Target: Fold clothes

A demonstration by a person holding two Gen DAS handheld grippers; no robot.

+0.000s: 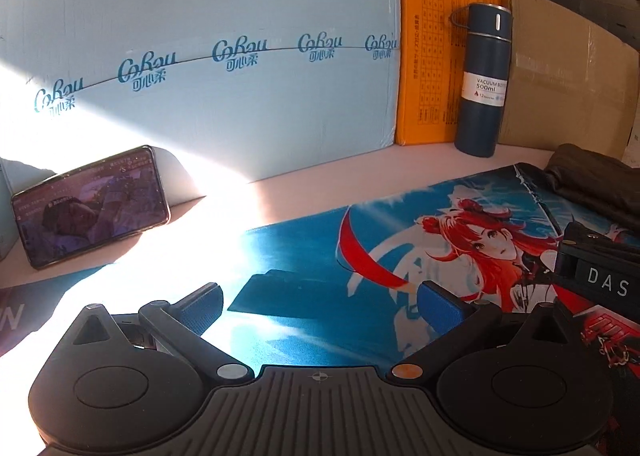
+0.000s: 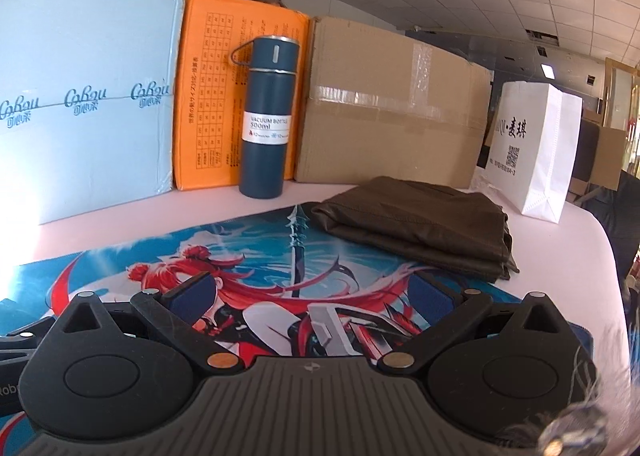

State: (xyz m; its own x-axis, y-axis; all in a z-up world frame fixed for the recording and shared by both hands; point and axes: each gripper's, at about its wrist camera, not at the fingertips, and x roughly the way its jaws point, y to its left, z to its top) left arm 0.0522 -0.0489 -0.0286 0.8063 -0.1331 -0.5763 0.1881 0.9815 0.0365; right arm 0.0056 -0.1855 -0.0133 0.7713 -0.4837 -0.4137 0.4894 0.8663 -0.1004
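Note:
A dark brown garment (image 2: 424, 224) lies folded into a flat stack at the far right corner of the printed mat (image 2: 120, 268); the left wrist view shows only its edge (image 1: 592, 184) at the right. My right gripper (image 2: 312, 296) is open, low over the mat, a short way in front of the garment, with nothing between its blue pads (image 2: 192, 292). My left gripper (image 1: 320, 304) is open too, over the mat's middle, well left of the garment. The other gripper's black body (image 1: 600, 276) shows at the right edge of the left wrist view.
Along the back stand a pale blue carton (image 1: 200, 56), an orange box (image 2: 236, 96) and a brown carton (image 2: 392, 108), with a blue vacuum bottle (image 2: 268, 116) in front. A phone (image 1: 88, 204) leans at the left. A white paper bag (image 2: 532, 148) stands at the right near the table's rounded edge.

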